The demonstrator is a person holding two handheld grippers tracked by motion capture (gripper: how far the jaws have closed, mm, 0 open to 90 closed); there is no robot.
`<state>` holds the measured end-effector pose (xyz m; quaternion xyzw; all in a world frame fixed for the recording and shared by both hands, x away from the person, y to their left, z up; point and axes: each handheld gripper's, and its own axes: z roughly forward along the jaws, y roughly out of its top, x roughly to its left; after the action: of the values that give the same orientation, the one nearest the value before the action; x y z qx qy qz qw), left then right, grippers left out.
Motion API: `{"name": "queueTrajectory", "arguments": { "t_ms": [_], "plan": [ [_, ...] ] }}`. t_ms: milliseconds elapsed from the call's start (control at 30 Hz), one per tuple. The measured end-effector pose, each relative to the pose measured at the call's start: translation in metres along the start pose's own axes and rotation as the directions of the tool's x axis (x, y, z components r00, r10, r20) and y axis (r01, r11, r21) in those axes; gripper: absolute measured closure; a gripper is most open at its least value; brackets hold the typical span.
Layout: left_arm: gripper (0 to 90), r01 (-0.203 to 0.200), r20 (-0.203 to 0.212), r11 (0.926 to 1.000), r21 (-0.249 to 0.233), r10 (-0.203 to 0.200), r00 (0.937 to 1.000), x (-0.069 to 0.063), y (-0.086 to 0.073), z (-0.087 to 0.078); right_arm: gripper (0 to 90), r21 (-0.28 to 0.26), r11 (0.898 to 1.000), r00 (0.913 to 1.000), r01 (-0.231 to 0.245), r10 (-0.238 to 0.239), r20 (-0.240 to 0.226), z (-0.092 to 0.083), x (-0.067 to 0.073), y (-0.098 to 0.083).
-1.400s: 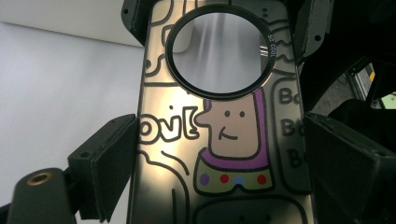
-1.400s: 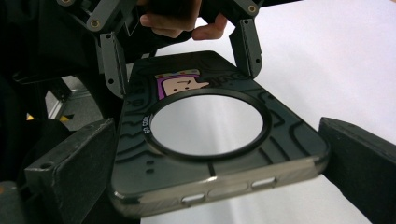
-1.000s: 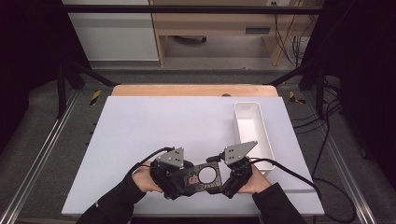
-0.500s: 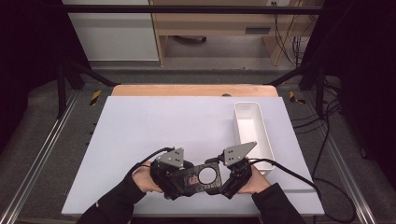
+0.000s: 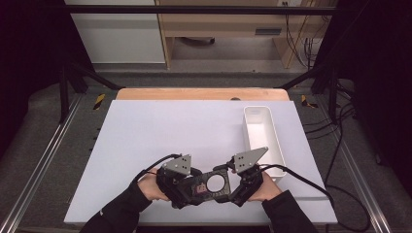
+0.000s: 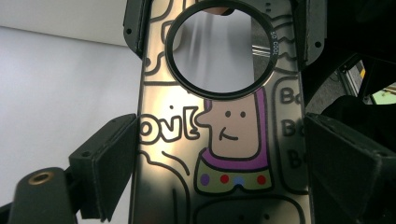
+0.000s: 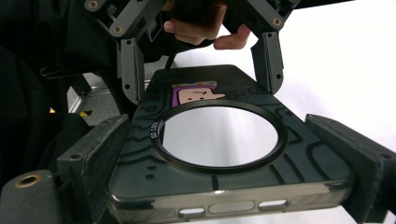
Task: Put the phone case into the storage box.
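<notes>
A dark translucent phone case point(image 5: 206, 185) with a round ring and a cartoon figure is held just above the white table's near edge, between both grippers. My left gripper point(image 5: 180, 186) grips its left end; in the left gripper view the case point(image 6: 224, 140) fills the gap between my left gripper's point(image 6: 219, 140) jaws, and both pads press its long edges. My right gripper point(image 5: 236, 186) grips the right end. In the right gripper view the case point(image 7: 219, 172) lies flat between my right gripper's point(image 7: 219, 154) pads, and the left gripper point(image 7: 201, 60) clamps its far end.
A long white bin point(image 5: 248, 127) stands on the right side of the white table point(image 5: 165, 126), just beyond the right gripper. A wooden strip point(image 5: 194, 94) borders the far edge. Cables point(image 5: 311, 187) trail off to the right.
</notes>
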<state>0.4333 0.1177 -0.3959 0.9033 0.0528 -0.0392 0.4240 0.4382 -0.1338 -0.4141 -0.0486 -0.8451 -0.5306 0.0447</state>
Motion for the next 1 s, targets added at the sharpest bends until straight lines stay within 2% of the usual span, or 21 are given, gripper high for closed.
{"name": "queueTrajectory", "arguments": {
  "t_ms": [800, 1000],
  "plan": [
    [11.1, -0.009, 0.018, 0.9998, 0.015, 0.009, 0.9998, 0.0004, -0.0019, 0.0039, 11.8, 0.012, 1.000, 0.9999, -0.007, 0.007, -0.016, -0.0005, 0.0012, 0.0007],
    [8.3, -0.014, 0.003, 0.9996, 0.023, 0.014, 0.9999, 0.0000, -0.0017, 0.0028, 12.0, 0.011, 1.000, 0.9999, -0.013, 0.013, -0.011, -0.0022, 0.0014, 0.0017]
  ]
}}
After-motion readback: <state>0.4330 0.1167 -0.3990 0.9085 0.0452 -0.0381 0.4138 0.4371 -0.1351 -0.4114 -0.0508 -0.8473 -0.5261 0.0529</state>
